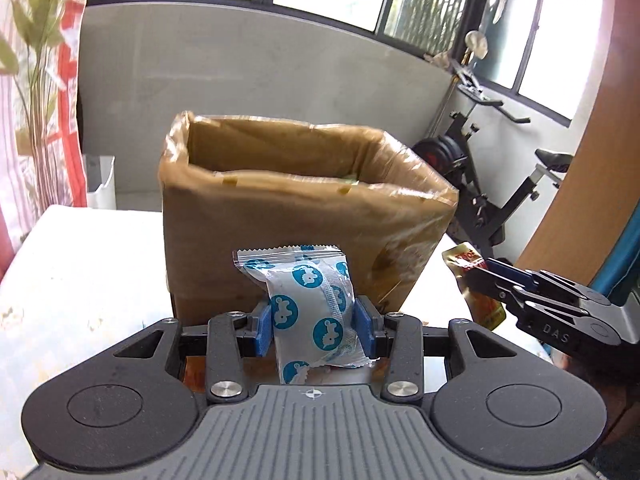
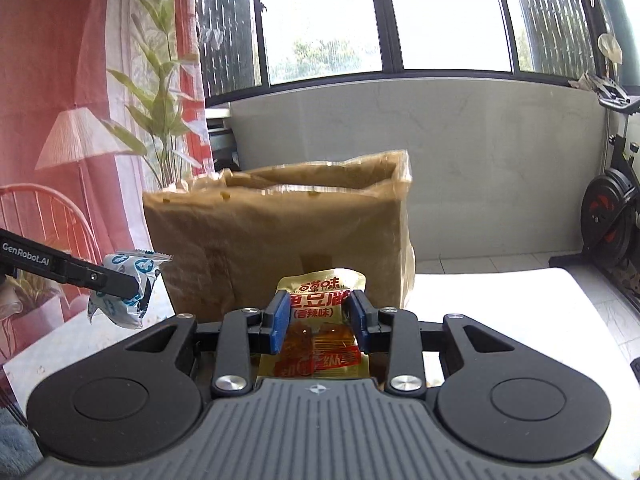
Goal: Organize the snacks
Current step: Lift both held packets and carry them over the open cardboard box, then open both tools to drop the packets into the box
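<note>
My left gripper (image 1: 314, 326) is shut on a white snack packet with blue round marks (image 1: 308, 304), held upright in front of an open brown cardboard box (image 1: 280, 216). In the right wrist view that same packet (image 2: 128, 292) hangs at the far left in the left gripper (image 2: 138, 286). My right gripper (image 2: 320, 322) is shut on a gold packet with red print (image 2: 320, 300), also just before the box (image 2: 272, 236). The left wrist view has the right gripper (image 1: 478, 276) at its right edge, with the gold packet (image 1: 476, 280) pinched between its blue pads. Something green shows just over the box's front rim.
The box stands on a white table (image 1: 80, 276). A red patterned curtain (image 2: 80, 120) and a leafy plant (image 2: 160, 112) are on the left. An exercise bike (image 1: 500, 184) stands beyond the table on the right, under a row of windows (image 2: 360, 16). A wooden panel (image 1: 592, 152) rises at right.
</note>
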